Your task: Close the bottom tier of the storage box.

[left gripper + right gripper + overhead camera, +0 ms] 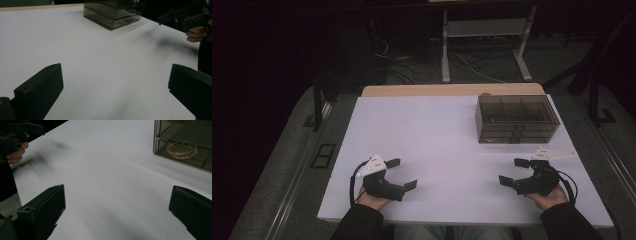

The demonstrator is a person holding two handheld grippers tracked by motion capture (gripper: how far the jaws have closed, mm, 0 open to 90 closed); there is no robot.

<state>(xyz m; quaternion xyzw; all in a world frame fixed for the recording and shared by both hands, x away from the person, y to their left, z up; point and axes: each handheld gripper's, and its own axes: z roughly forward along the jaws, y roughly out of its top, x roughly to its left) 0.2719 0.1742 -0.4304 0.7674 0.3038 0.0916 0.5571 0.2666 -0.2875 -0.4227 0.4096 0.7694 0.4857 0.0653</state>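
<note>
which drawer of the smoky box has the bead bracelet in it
The lower drawer of the drawer box; a gold bead bracelet shows through it, the one above looks empty.

The left gripper (402,173) and the right gripper (513,171) sit low, well apart, with jaws wide and pointing at each other.

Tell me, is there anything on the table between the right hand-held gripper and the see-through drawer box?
Nothing: the high view shows bare white table between the right hand-held gripper and the drawer box.

dim room, grey floor (287,165), cables (462,62), white table frame (484,30)
</note>
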